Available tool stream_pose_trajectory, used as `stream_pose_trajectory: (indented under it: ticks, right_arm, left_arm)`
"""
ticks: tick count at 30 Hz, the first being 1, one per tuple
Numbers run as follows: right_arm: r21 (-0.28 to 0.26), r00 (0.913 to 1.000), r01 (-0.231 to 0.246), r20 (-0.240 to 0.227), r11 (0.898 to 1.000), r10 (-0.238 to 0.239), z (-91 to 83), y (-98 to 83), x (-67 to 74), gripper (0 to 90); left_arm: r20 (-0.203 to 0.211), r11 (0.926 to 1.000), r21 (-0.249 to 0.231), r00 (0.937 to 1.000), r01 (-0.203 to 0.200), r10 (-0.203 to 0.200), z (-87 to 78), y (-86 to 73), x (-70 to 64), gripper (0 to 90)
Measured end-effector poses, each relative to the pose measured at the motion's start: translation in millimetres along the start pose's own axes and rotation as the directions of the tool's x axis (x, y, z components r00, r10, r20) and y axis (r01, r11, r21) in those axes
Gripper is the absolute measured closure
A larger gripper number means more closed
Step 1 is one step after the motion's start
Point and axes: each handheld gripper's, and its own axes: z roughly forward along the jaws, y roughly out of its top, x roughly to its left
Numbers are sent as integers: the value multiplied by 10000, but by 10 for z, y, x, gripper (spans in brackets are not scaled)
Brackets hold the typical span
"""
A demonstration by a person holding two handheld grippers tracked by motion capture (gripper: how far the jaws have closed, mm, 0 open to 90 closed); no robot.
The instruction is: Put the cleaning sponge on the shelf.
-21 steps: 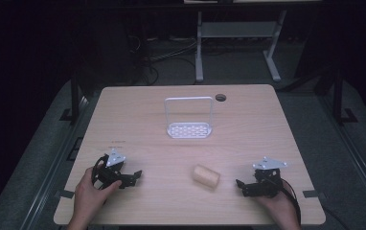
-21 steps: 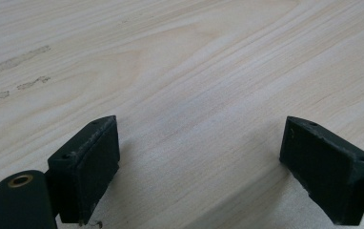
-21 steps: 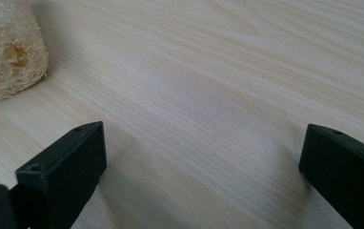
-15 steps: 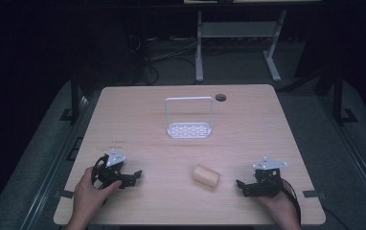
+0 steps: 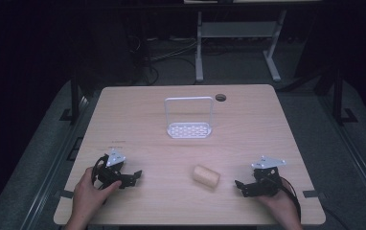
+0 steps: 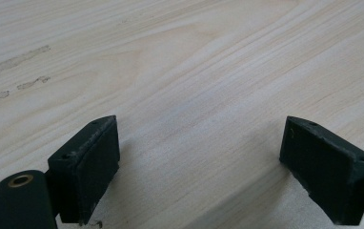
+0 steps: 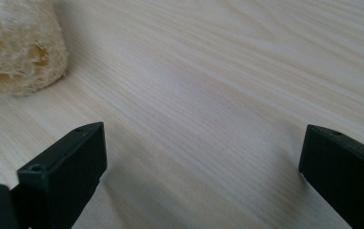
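Observation:
A pale loofah sponge lies on its side on the wooden table, between the two hands near the front edge. In the right gripper view the loofah sponge sits at the upper left, beyond the jaws. My right gripper rests on the table to the sponge's right, open, with only bare wood between its jaws. My left gripper rests at the front left, open as well, its jaws wide over bare wood. A white rack with a tall wire handle stands at mid-table.
A dark round cable hole sits near the table's far edge. Faint scuff marks show on the wood ahead of the left gripper. Beyond the table stand a white frame and cables on the dark floor.

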Motion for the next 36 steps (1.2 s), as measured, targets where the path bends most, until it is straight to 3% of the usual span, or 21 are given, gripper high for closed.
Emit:
stream_pose_trajectory:
  ticks: [9, 36]
  right_arm:
    - [-292, 9991, 169, -380, 9994, -180, -7, 75, 30, 19]
    - [-545, 9954, 437, -833, 9976, -481, 71, 445, 21, 19]
  left_arm:
    - [0, 10000, 0, 10000, -1, 1, 0, 0, 0, 127]
    - [-1, 10000, -1, 10000, -4, 4, 0, 0, 0, 127]
